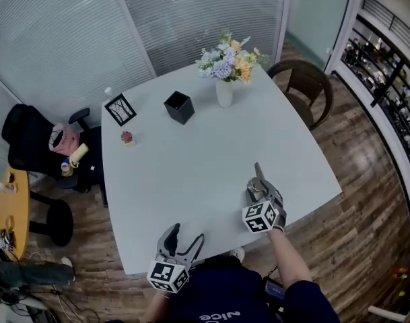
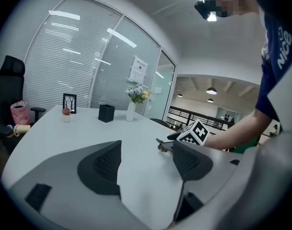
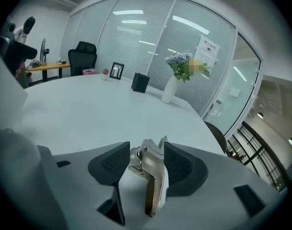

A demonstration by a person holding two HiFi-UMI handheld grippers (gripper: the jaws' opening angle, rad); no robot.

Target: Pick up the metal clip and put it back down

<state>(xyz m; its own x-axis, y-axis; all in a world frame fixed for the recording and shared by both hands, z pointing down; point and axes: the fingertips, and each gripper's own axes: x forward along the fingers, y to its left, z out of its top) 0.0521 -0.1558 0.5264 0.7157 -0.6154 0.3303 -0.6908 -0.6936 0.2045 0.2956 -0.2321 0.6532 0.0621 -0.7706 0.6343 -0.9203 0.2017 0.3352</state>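
Your right claw [image 3: 145,150] has the metal clip [image 3: 151,181] standing between its pads, one pad against each side of the clip, so the claw is narrowed onto it. The clip points forward out of the claw, its silvery handle running back toward the camera. In the head view this claw sits low over the near right part of the white bench [image 1: 191,173]; I cannot tell whether the clip is touching the surface.

Your left claw [image 2: 146,159] stands wide with only bare bench between its pads, at the near edge, well apart from the right one.

At the far side of the bench stand a vase of flowers [image 1: 224,89], a black square holder [image 1: 179,107], a small picture frame [image 1: 120,109] and a tiny potted plant [image 1: 127,138].
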